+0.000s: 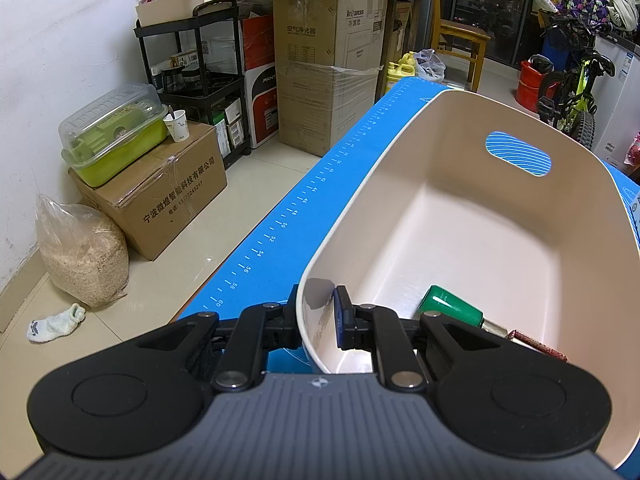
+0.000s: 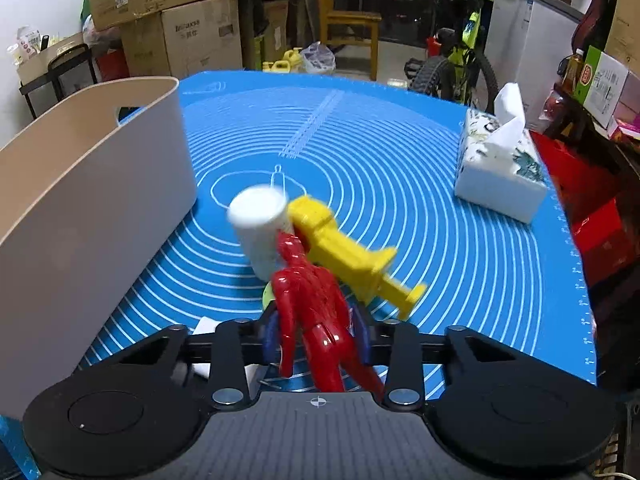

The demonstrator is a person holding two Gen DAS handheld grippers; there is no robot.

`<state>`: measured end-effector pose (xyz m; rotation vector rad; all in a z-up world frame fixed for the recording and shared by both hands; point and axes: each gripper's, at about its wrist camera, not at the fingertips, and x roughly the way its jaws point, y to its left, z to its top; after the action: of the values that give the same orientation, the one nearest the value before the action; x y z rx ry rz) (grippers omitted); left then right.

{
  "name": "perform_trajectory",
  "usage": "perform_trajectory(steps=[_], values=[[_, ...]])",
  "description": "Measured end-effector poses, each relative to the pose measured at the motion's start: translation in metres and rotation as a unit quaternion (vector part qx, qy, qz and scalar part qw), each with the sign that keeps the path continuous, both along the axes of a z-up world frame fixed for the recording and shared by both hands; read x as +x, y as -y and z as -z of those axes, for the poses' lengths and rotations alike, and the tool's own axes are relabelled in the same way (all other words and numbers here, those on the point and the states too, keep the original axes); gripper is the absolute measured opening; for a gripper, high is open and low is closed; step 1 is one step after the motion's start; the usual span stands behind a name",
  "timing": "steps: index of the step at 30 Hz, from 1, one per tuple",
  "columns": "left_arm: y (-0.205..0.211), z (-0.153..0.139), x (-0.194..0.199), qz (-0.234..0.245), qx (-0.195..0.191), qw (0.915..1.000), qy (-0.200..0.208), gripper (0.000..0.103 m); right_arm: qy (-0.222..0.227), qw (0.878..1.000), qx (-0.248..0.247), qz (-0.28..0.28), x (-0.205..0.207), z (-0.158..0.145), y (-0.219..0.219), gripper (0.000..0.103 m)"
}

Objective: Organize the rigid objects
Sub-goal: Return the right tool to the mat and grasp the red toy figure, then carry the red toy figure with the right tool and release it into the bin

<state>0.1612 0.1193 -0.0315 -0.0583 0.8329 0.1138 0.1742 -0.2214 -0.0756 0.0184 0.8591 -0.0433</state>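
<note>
Beige bin [image 1: 460,216] with green bottle [image 1: 454,312]

A cluttered home storage room: stacked cartons [image 1: 332,68] at 12 o'clock, a black shelf rack [image 1: 200,80] at 11, a grain sack [image 1: 80,252] and stray sock [image 1: 56,322] on the tiled floor at 9. A child's bike [image 1: 572,92] and wooden chair [image 1: 460,36] stand at 1 o'clock. The worktable carries a blue baking mat [image 2: 400,168] and tissue box [image 2: 500,172].
</note>
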Motion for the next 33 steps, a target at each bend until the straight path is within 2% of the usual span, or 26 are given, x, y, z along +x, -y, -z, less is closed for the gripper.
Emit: perform_trajectory(steps=[8,27,33], values=[[0.000,0.000,0.000,0.000,0.000,1.0000,0.000,0.017,0.025,0.999,-0.004,0.020,-0.006,-0.016,0.007,0.034],[0.000,-0.001,0.000,-0.002,-0.003,1.0000,-0.004,0.017,0.091,0.995,0.003,0.050,-0.022,-0.049,0.011,0.032],[0.000,-0.001,0.000,-0.002,-0.003,1.0000,-0.004,0.017,0.132,0.990,0.008,0.057,-0.031,-0.068,0.009,0.032]])
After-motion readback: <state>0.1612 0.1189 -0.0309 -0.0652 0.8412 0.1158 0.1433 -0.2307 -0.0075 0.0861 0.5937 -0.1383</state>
